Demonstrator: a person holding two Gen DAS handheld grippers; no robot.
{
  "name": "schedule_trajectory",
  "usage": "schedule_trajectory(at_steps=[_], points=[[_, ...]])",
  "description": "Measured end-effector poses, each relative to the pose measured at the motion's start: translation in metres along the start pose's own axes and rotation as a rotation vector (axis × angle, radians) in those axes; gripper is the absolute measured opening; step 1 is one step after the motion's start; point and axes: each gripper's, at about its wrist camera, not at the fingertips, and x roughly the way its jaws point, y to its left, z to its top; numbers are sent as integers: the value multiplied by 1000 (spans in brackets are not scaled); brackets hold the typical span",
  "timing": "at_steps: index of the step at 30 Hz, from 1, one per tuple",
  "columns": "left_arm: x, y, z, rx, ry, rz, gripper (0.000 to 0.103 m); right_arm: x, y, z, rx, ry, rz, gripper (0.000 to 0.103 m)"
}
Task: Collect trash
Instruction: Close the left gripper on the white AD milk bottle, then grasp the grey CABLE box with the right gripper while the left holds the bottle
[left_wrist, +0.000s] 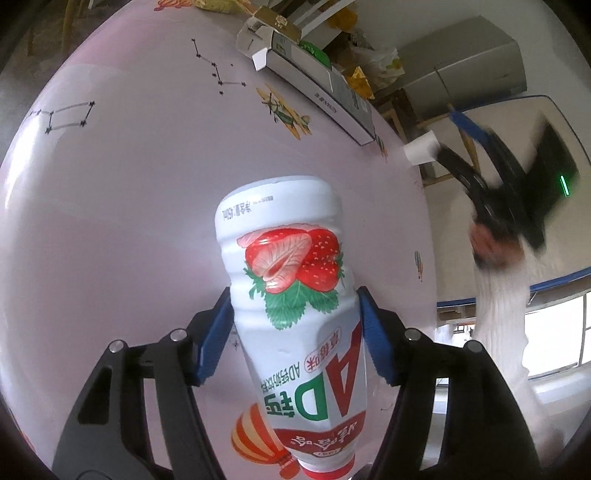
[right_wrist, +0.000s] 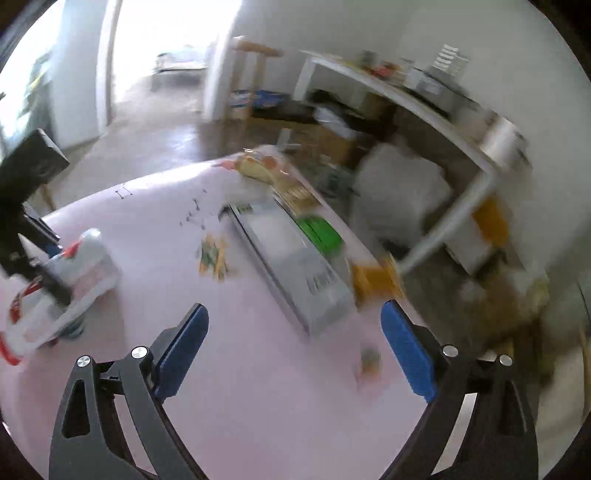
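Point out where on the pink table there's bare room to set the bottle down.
The pink table is bare left of the long grey box, around the bottle held by the left gripper. The far edge behind that box is crowded with cartons and wrappers.

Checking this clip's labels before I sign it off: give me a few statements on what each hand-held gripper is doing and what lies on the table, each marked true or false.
1. The left hand-held gripper is clamped on a strawberry drink bottle. True.
2. The right hand-held gripper holds a bottle. False: in its own view its blue fingers stand wide apart with only the pink table between them.
3. A long grey box lies on the table. True.
4. The bottle's label shows an orange. False: it shows strawberries with green leaves.
5. A green item lies beside the grey box. True.
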Motion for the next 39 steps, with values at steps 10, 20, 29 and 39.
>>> schedule_trajectory(at_steps=[10,20,29,39], points=[[-7,10,2,13,-35,-46,62,124,-48,34,105,158,93,95],[-20,13,-11,-12,-50,-32,62,94,8,-24,155,257,236,90],[-32,11,-27,-19,-62,-16,62,36,66,-51,153,365,183,82],[-15,-4,-20,7,-76,39,61,55,63,-30,426,335,98,83]])
